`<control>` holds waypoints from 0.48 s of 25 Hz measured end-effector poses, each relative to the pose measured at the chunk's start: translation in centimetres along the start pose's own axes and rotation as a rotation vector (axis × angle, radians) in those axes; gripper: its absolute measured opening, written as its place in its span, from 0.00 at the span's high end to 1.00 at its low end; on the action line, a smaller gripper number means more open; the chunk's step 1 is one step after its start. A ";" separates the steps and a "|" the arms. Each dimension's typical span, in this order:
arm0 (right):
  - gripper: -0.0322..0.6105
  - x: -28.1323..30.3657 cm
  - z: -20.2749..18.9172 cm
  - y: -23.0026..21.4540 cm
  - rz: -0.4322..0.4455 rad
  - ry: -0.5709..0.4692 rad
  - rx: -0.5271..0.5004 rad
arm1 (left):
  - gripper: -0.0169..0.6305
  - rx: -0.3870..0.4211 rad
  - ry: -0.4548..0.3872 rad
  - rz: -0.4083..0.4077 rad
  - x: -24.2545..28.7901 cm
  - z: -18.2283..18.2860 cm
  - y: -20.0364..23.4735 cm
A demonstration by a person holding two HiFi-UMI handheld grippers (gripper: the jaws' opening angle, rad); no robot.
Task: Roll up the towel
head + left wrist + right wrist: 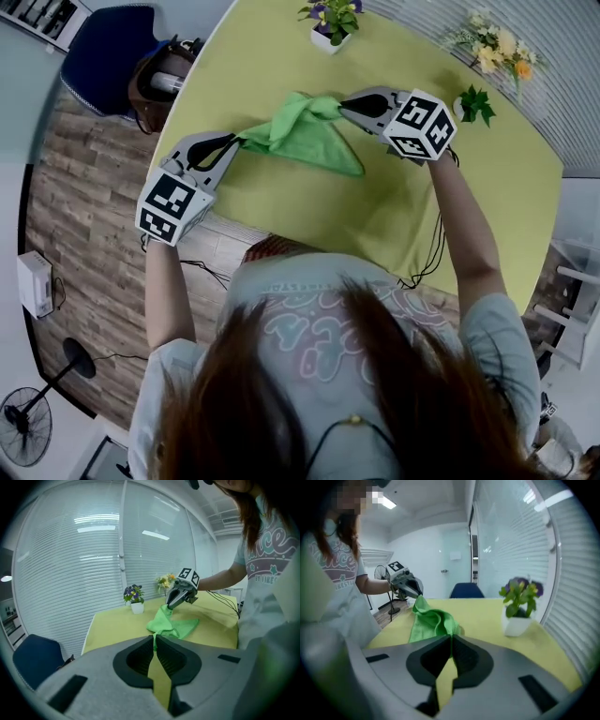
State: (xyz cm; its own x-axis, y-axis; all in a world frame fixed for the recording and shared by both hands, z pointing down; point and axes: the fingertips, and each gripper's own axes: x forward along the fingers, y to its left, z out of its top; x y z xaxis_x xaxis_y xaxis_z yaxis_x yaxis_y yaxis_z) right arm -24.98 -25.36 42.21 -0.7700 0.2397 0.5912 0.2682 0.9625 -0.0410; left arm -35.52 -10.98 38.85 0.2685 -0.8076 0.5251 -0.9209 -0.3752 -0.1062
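Broadly, the yellow-green tabletop (281,216) fills the middle of the head view, with a blue chair (111,54) standing off its far left edge. On the left half of the tabletop, a little in from the near edge, is the green towel (314,141): it is bunched and raised along its far side, while a flat triangular flap trails on the surface and points toward the right edge. The left gripper (234,143) comes in from the near left edge; its jaws are closed tight on a corner of the towel, with green cloth showing in the slit between them in the left gripper view (154,639). The right gripper (345,105) reaches in from the right, and its jaws are likewise pressed together on the opposite corner, which is pinched at their tips (451,637). A potted plant (330,23) with purple flowers stands by the far edge, a bunch of flowers (499,47) lies beyond the far right edge, and a small green plant (475,103) sits just inside that edge.
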 end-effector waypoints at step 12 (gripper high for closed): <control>0.92 -20.5 11.3 -0.5 -0.475 -0.296 -0.253 | 0.94 0.169 -0.283 -0.041 -0.6 14.9 2.5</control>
State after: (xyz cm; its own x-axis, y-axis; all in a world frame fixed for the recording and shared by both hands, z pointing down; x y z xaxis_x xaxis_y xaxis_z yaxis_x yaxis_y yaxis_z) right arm -15.85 -29.32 21.06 -0.9573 -0.1482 0.2482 -0.0426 0.9217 0.3857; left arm -33.78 -18.24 25.73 0.3943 -0.8756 0.2789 -0.8539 -0.4613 -0.2410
